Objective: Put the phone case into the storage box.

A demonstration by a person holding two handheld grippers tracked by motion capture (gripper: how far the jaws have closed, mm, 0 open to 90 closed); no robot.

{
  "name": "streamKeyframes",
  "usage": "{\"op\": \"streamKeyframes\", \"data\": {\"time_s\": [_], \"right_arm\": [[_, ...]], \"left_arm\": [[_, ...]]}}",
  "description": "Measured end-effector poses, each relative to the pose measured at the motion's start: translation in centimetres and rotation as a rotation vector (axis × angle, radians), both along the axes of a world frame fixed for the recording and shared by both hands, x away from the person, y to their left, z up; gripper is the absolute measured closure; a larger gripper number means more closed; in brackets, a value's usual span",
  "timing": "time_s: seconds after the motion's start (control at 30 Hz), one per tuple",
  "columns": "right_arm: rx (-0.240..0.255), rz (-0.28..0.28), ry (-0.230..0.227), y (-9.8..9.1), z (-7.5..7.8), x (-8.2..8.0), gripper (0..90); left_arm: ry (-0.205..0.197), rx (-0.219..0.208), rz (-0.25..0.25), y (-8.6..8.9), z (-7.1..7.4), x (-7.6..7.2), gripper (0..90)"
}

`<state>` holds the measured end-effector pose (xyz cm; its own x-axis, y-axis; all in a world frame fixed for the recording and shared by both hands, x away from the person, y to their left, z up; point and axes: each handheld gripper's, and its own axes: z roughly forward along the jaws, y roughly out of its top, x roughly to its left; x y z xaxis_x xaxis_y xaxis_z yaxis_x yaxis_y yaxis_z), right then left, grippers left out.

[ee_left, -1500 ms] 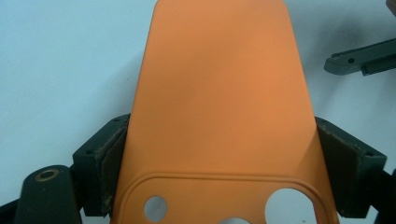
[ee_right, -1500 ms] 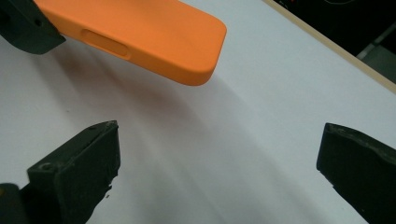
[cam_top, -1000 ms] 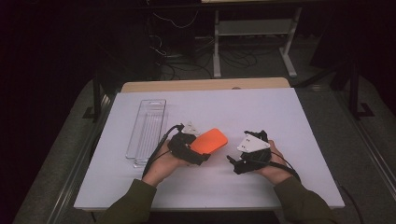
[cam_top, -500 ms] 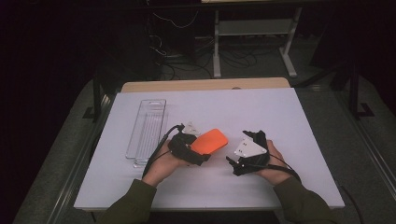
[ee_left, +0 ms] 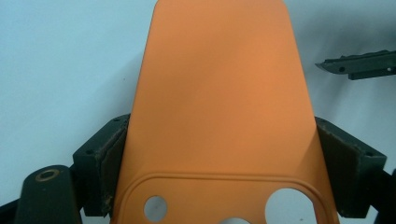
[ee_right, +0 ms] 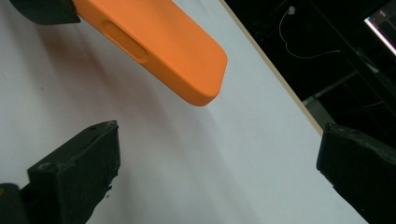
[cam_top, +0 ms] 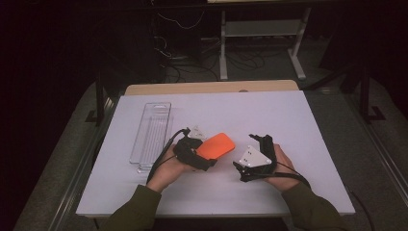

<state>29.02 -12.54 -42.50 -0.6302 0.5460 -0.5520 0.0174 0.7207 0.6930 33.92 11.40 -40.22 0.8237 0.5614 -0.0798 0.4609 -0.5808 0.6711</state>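
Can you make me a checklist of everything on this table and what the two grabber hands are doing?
Surface: white table top, flat, wooden edge at the far side.
Job's things: orange phone case, held up off the table, camera cutout end toward the holder.
Clutter: clear plastic tray, lying at the left, apart from the case.
Grippers: left gripper shut on the case's sides; right gripper open, nothing between its jaws, beside the case.
Cables: black cable trails from the left gripper.
Surroundings: dark room, tangled wires and a metal stand behind.
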Motion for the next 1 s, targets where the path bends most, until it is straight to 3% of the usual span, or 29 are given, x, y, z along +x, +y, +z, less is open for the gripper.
{"op": "streamKeyframes", "data": {"time_s": [0.2, 0.47, 1.0], "right_arm": [[-0.038, 0.013, -0.032, 0.19, -0.19, -0.13, 0.0], [-0.042, 0.009, -0.052, 0.34, -0.24, -0.32, 0.0], [-0.097, 0.022, -0.127, 0.67, -0.45, -0.67, 0.0]], "left_arm": [[0.000, -0.010, 0.005, -0.07, -0.07, -0.05, 15.0], [-0.003, -0.006, -0.001, -0.09, -0.10, -0.05, 15.1], [0.001, -0.003, -0.002, -0.18, -0.07, -0.10, 15.1]]}}
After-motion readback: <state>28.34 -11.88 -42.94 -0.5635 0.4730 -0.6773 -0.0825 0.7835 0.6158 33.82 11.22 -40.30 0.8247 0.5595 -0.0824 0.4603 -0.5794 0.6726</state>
